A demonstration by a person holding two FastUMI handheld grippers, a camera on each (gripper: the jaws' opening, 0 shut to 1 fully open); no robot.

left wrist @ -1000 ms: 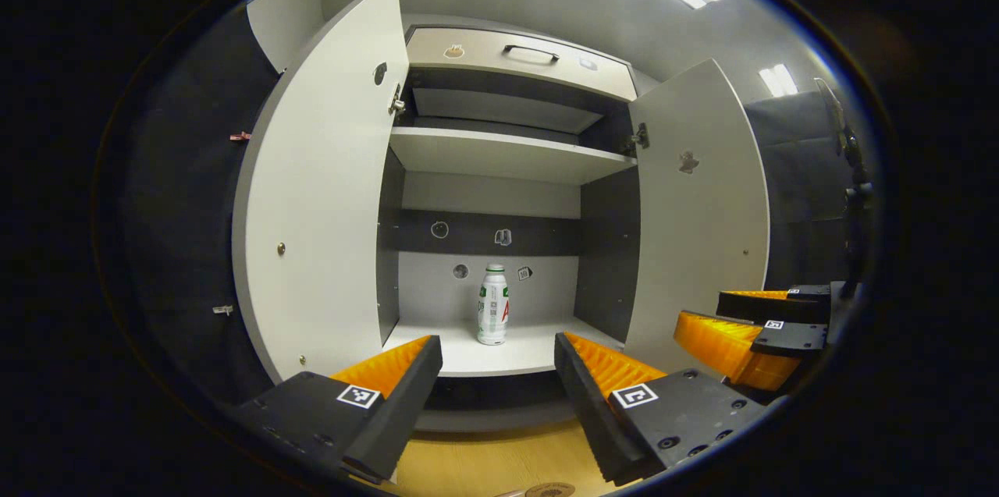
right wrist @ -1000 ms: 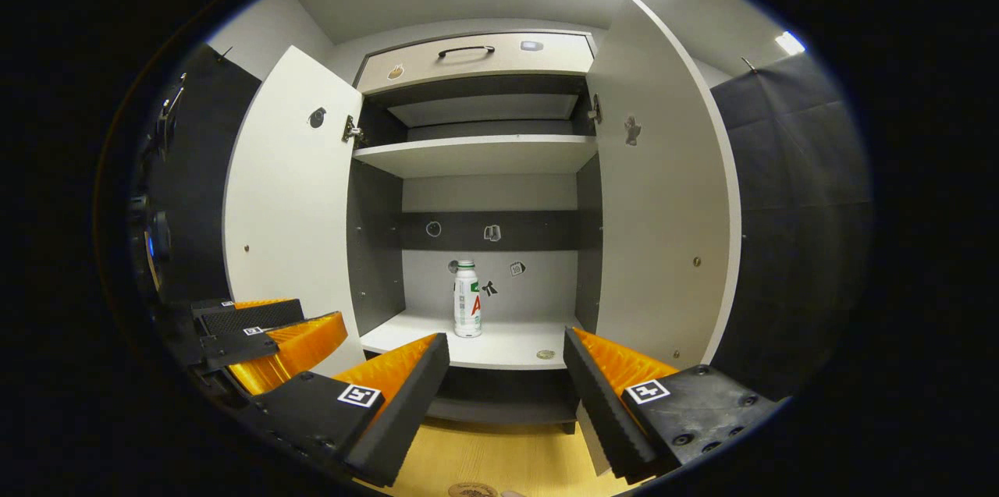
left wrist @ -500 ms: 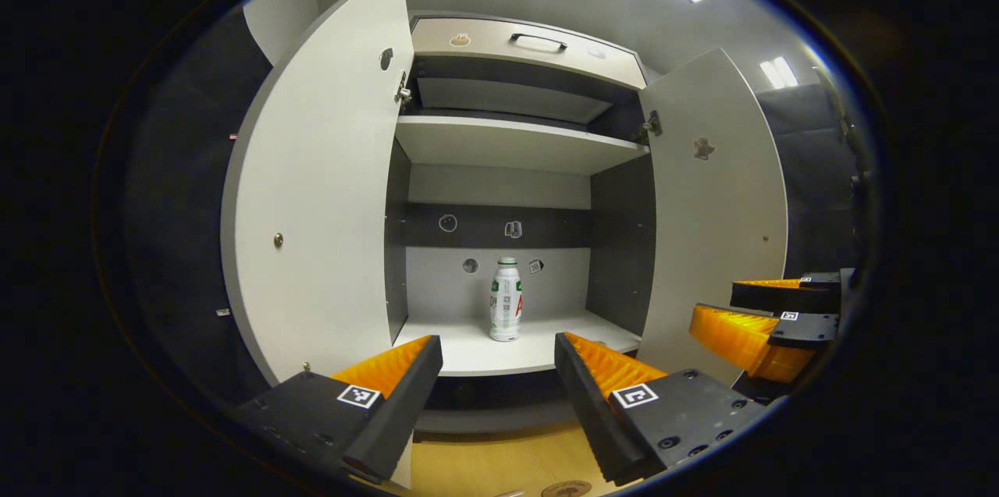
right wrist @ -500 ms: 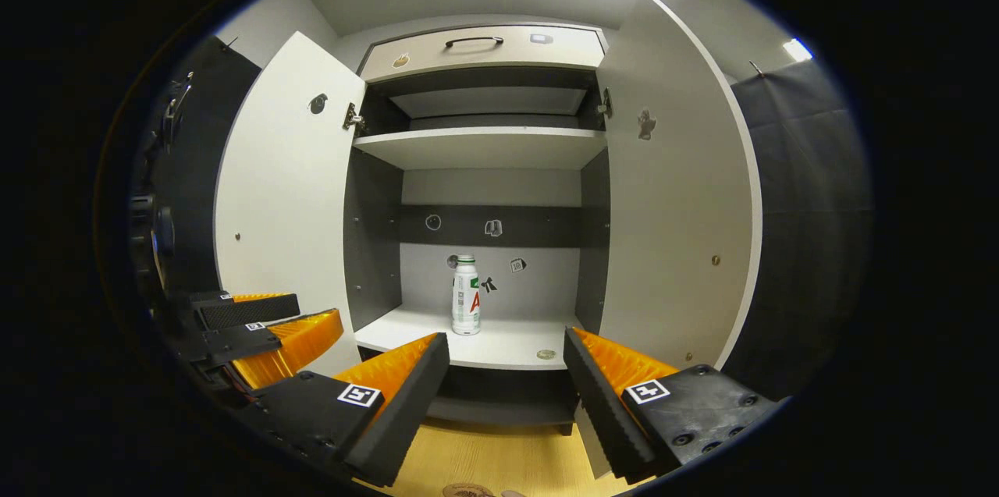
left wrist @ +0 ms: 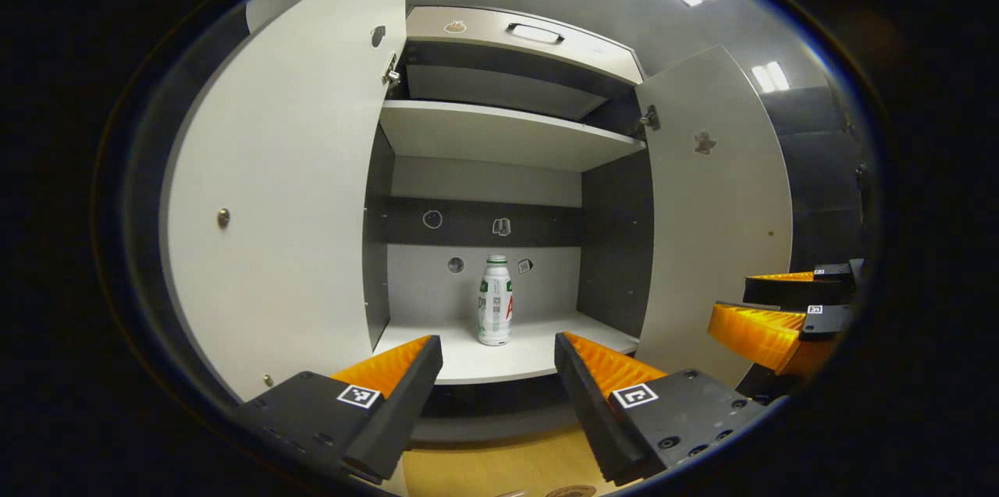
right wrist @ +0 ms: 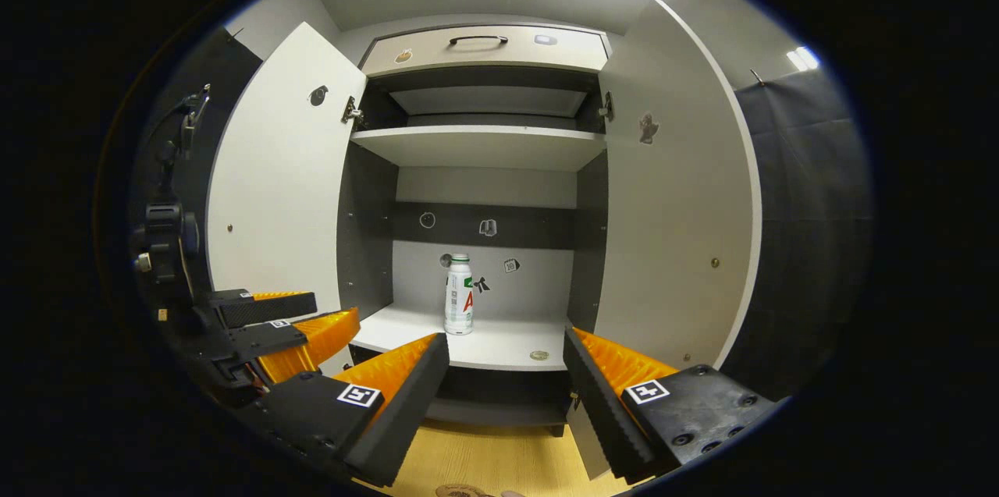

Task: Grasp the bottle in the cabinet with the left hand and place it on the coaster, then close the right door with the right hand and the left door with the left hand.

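Note:
A white bottle (left wrist: pixel 495 300) with a green cap stands upright near the back of the cabinet's lower shelf (left wrist: pixel 507 356), also as the bottle (right wrist: pixel 458 295) in the right gripper view. Both doors are swung open: the left door (left wrist: pixel 281 193) and the right door (left wrist: pixel 714 208). My left gripper (left wrist: pixel 498 372) is open, empty, in front of the shelf and short of the bottle. My right gripper (right wrist: pixel 506 372) is open and empty too, facing the shelf. A brown coaster (right wrist: pixel 460 491) peeks at the bottom edge on the wooden table (right wrist: pixel 499 462).
An upper shelf (right wrist: pixel 476 146) and a drawer with a black handle (right wrist: pixel 478 38) sit above. A small round disc (right wrist: pixel 539 355) lies near the shelf's front edge. The right gripper (left wrist: pixel 773 317) appears right of the right door; the left gripper (right wrist: pixel 281 325) appears by the left door.
The left gripper has moved forward and left, so the left door looms larger. The right gripper drifted slightly; the bottle has not moved. Both grippers stay open.

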